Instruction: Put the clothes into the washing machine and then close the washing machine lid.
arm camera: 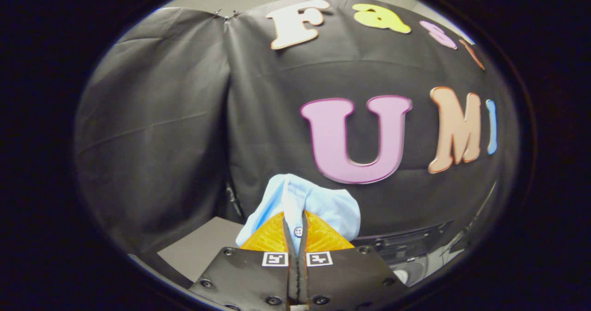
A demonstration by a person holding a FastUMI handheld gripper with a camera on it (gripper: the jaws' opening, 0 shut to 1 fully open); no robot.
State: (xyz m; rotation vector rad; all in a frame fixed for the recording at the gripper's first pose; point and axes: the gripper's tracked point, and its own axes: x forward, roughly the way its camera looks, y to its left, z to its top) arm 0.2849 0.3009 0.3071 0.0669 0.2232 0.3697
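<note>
— Any words or numbers to read here?

— None that can be read. The nearest thing to a sign is a pair of square black-and-white code tags (275, 259), one on each half of the claw (295, 218), side by side just behind its fingers.

— And on the shirt?

— Nothing legible. The pale blue shirt (323, 205) is pinched between both fingers, and the fold in the gap carries a plain button (298, 231).

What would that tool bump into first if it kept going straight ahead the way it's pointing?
Probably the booth's black cloth wall. The tool is shut on a light blue garment, carried along with it, and nothing else seems to stand between; depth is hard to judge.
</note>
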